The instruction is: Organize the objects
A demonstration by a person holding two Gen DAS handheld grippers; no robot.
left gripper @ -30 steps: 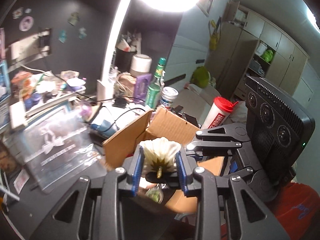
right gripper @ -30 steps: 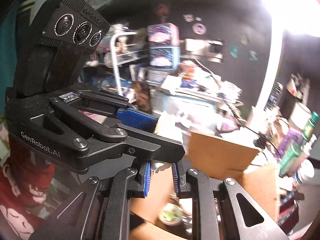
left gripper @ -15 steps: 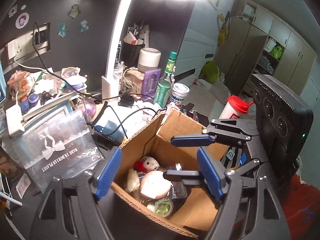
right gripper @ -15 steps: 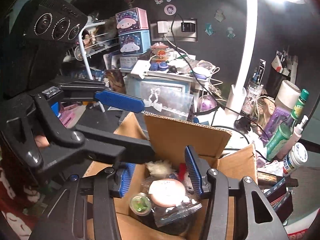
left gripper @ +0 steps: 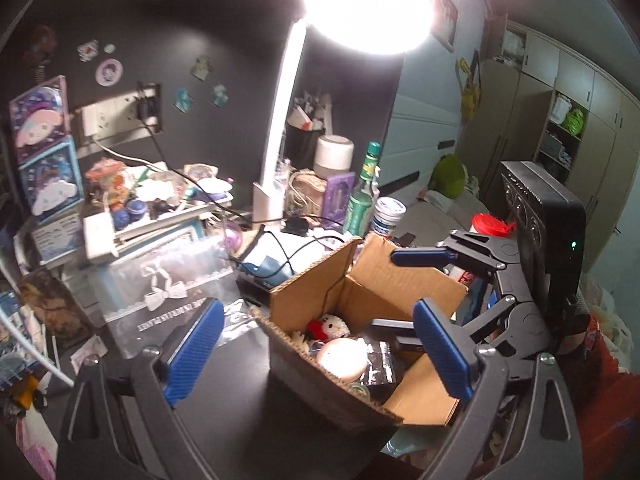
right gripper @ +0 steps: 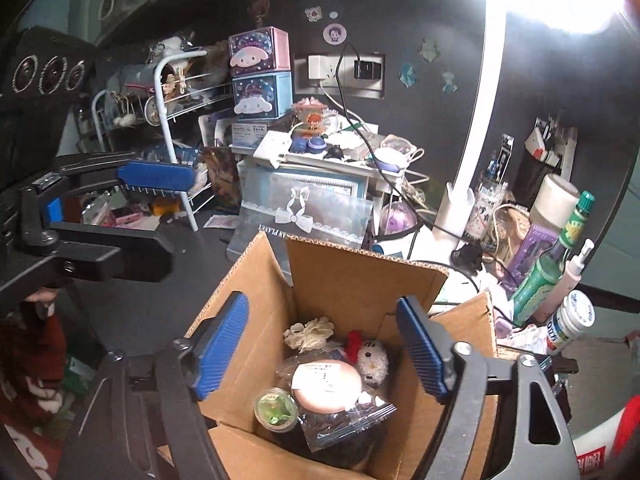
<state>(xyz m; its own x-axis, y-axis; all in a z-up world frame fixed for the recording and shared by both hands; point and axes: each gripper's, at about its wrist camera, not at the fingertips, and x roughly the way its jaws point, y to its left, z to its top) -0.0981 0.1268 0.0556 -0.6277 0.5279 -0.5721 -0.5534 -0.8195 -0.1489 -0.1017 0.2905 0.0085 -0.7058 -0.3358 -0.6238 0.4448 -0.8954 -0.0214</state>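
Cardboard box (right gripper: 360,280): green-lidded cup (right gripper: 276,406) clear only in right view.

Desk lamp (left gripper: 368,4) is blowing out to pure white in both views, flaring across the dark wall (left gripper: 224,32) around it. Rest of the room is sitting dim. Cardboard box (right gripper: 360,280) interior is catching enough light to read its contents. Fisheye is bending straight lines hard near the edges, corners are vignetting to black. Left-view periphery is looking soft.
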